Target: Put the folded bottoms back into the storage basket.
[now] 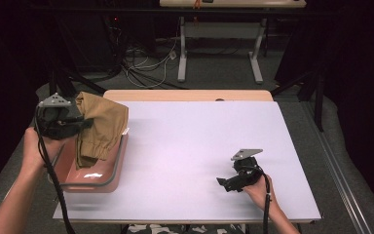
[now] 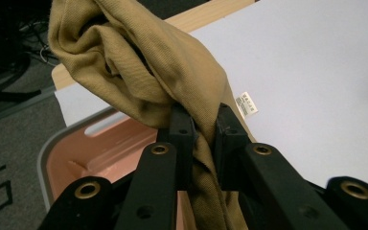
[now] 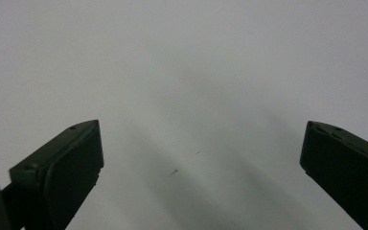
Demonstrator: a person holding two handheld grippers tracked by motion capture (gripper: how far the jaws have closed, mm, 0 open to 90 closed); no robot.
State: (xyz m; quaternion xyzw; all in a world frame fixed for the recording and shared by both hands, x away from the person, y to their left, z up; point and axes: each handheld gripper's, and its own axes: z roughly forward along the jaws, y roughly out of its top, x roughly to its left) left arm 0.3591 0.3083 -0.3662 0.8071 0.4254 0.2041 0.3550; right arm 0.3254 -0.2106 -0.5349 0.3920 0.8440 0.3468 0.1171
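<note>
Left gripper (image 1: 84,123), upper left of the high view: jaws pressed together on a bunched fold of tan garment (image 1: 100,127), pinch plain in the left gripper view (image 2: 203,129).

Tan garment (image 2: 139,62): hangs from the pinch, long axis running roughly down the frame, lower end (gathered cuff) resting in the pink bin (image 1: 93,181); white label (image 2: 247,104) shows at its edge.

Pink bin (image 2: 76,163): grey-rimmed, at the left edge of the white table (image 1: 199,146), directly beneath the gripper.

Right gripper (image 1: 224,183), lower right of the high view: jaws spread, nothing between them (image 3: 199,153), well apart from the garment, so the left hand is much the nearer.
</note>
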